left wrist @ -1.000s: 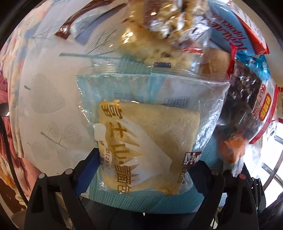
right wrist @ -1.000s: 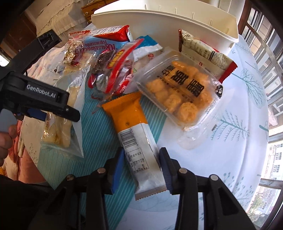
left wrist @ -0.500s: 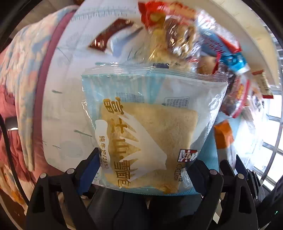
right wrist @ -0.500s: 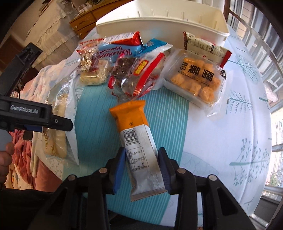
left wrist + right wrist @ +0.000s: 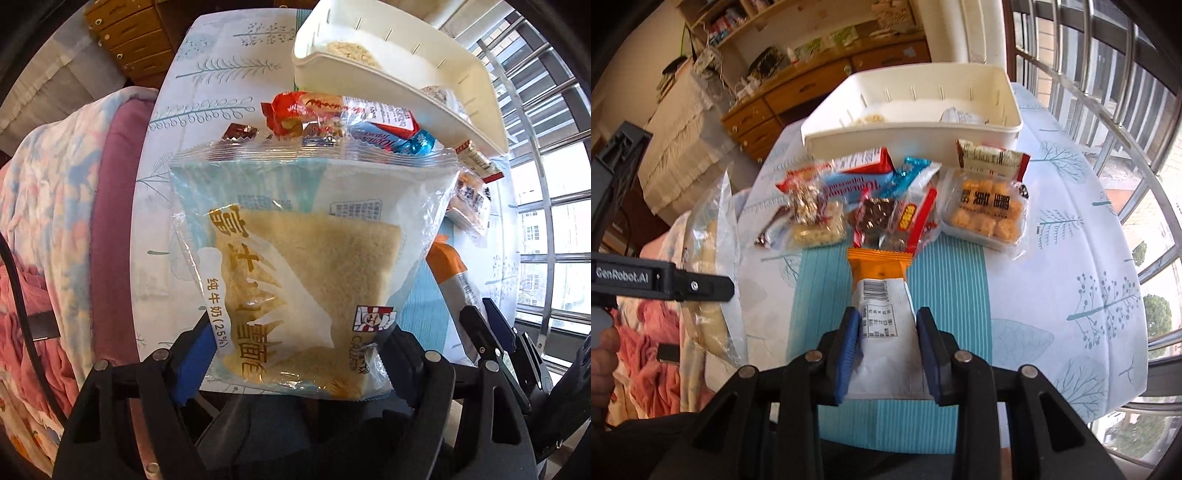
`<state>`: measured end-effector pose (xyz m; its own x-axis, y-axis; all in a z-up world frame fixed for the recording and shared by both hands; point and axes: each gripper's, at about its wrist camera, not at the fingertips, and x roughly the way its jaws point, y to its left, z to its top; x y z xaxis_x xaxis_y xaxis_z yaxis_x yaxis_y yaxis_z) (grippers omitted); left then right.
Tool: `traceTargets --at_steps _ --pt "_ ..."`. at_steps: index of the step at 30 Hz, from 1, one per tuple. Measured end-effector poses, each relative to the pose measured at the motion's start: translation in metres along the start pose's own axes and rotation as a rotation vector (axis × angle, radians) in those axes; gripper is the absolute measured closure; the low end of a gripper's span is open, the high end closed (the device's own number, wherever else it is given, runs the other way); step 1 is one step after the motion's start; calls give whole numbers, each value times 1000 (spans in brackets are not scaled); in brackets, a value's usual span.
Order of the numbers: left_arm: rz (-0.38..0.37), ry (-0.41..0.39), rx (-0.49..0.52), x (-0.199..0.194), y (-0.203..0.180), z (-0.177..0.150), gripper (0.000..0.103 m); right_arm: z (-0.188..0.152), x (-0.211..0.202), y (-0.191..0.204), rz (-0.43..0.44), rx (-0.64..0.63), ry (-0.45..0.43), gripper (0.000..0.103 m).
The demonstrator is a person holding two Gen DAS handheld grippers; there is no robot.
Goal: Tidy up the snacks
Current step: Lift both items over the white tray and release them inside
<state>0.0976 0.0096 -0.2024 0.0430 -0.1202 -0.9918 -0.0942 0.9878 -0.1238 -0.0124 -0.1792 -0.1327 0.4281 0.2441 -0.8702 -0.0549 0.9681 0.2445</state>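
Note:
My left gripper [image 5: 295, 365] is shut on a clear bag of bread [image 5: 303, 273] with blue and white print, held up above the table; the bag also shows in the right wrist view [image 5: 709, 273]. My right gripper [image 5: 888, 350] is shut on an orange and white snack bar [image 5: 882, 295], lifted over the teal striped runner [image 5: 949, 291]. A white bin [image 5: 912, 129] stands at the table's far end with a few items inside. A pile of snack packs [image 5: 860, 206] lies in front of it.
A clear tray of golden puffs [image 5: 986, 214] and a red-edged pack [image 5: 991, 158] lie right of the pile. The round table [image 5: 1071, 258] has a tree-print cloth. Window bars [image 5: 1108, 92] stand to the right, wooden drawers [image 5: 798, 92] behind, pink bedding [image 5: 44, 221] left.
Both grippers have risen and pulled back with their packs. The bin's inside and the room behind have come into view.

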Motion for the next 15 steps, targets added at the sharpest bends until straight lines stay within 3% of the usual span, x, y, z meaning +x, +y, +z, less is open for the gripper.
traceTargets --at_steps 6,15 --pt "-39 -53 46 -33 -5 8 25 20 -27 6 25 5 -85 71" --pt "-57 -135 86 -81 -29 46 25 78 -48 7 40 -7 -189 71"
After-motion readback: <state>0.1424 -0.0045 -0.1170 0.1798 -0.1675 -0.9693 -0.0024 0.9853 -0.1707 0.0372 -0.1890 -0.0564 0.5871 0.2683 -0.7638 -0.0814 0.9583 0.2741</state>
